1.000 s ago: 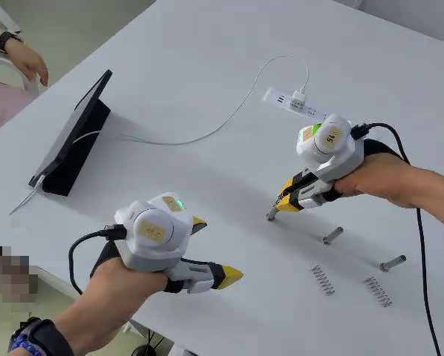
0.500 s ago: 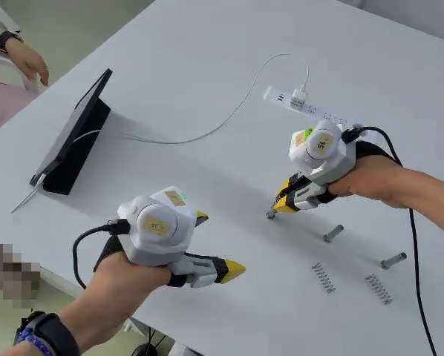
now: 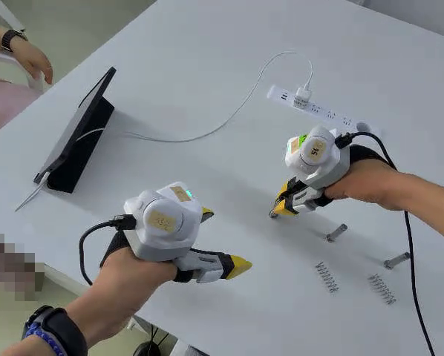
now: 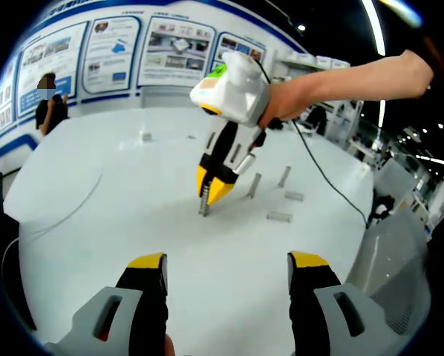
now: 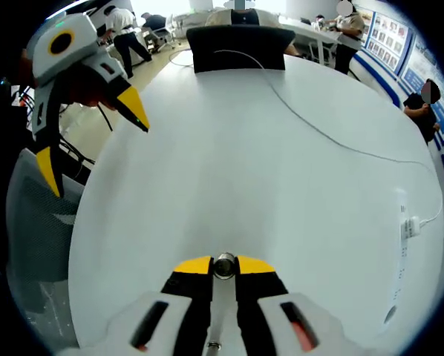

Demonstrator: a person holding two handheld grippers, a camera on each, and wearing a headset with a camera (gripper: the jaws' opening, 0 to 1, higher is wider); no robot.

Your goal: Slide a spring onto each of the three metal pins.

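My right gripper (image 3: 284, 208) is shut on a short metal pin (image 3: 272, 214), whose lower end touches the white table (image 3: 207, 67). In the right gripper view the pin's round end (image 5: 224, 265) sits between the closed yellow jaws. I cannot tell whether a spring is on it. Two more pins (image 3: 336, 232) (image 3: 396, 259) lie to the right, with two loose springs (image 3: 325, 277) (image 3: 380, 288) in front of them. My left gripper (image 3: 223, 241) hovers open and holds nothing, left of and nearer than the held pin (image 4: 204, 205).
A white power strip (image 3: 311, 104) with a plugged-in cable (image 3: 229, 119) lies behind the right gripper. A dark tablet on a stand (image 3: 77, 133) is at the left. The table's near edge runs under my left hand. Another person's hand (image 3: 30, 58) rests at the far left.
The right gripper's body has swung left and sits more upright over the pin, whose foot stays in place. The left gripper has barely moved; the view shifted slightly.
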